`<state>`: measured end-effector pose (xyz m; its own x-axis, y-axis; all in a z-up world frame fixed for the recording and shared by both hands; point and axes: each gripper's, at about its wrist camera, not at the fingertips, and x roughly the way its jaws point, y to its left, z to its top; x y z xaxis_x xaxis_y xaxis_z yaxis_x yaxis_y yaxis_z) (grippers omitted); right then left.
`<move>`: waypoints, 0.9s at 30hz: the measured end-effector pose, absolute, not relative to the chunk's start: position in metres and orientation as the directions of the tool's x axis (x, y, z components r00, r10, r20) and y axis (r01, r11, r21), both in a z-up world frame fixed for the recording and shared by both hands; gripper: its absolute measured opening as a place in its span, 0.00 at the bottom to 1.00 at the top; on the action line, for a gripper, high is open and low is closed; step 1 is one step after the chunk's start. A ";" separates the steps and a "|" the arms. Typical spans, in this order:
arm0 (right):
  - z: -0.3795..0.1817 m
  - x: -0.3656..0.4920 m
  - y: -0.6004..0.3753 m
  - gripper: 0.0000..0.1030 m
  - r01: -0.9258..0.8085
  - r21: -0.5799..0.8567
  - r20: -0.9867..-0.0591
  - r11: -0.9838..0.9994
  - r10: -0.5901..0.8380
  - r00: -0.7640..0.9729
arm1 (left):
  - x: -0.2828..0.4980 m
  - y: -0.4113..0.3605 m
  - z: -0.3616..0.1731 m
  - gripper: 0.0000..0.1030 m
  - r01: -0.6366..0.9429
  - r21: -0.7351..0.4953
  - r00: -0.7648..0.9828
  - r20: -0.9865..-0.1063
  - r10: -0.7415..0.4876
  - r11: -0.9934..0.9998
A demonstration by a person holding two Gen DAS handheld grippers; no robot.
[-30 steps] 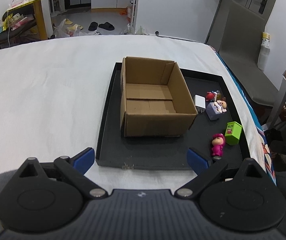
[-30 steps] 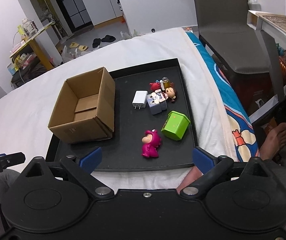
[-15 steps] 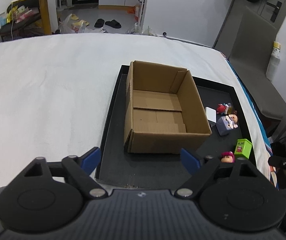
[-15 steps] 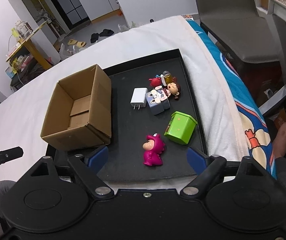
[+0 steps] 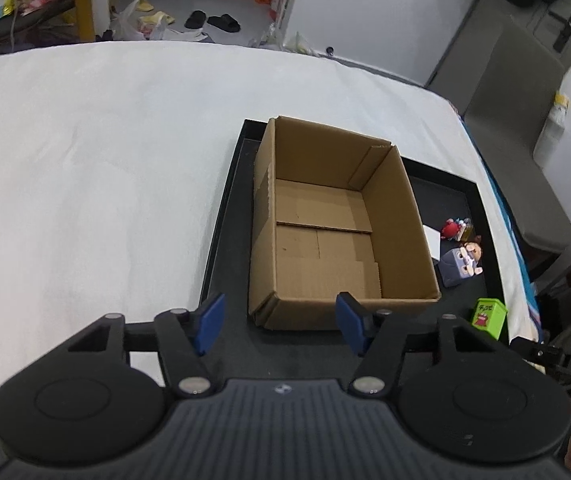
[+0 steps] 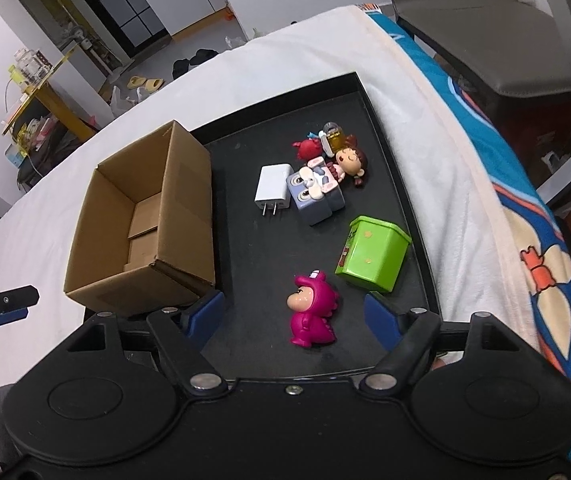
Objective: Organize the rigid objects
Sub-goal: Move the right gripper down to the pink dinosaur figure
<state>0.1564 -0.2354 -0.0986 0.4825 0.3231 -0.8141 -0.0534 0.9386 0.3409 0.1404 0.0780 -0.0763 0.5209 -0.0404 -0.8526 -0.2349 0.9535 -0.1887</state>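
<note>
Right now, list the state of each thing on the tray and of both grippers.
cardboard box: open, empty, upright
pink figure: standing, loose
green bin: tipped on its side
white charger: lying flat
left gripper: jaws just closing, nothing between them
right gripper: jaws just closing, either side of the pink figure, not touching

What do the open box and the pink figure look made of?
Open box: corrugated cardboard, matte brown, with folded flaps and a frayed edge. Pink figure: probably moulded plastic or vinyl, smooth and slightly glossy, with soft highlights on its suit; which of the two the look leaves open.
</note>
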 end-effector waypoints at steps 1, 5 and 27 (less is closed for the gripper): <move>-0.101 0.158 -0.236 0.73 -0.049 0.347 -0.815 0.937 0.326 0.479 | 0.145 0.078 -0.078 0.56 -0.227 -0.189 0.512 -0.857 -0.048 0.955; -0.111 0.164 -0.233 0.72 -0.037 0.364 -0.817 0.931 0.338 0.467 | 0.159 0.078 -0.083 0.49 -0.201 -0.174 0.483 -0.874 -0.057 0.964; -0.142 0.178 -0.228 0.64 0.015 0.347 -0.862 0.938 0.312 0.400 | 0.199 0.078 -0.111 0.34 -0.165 -0.145 0.407 -0.911 -0.067 0.976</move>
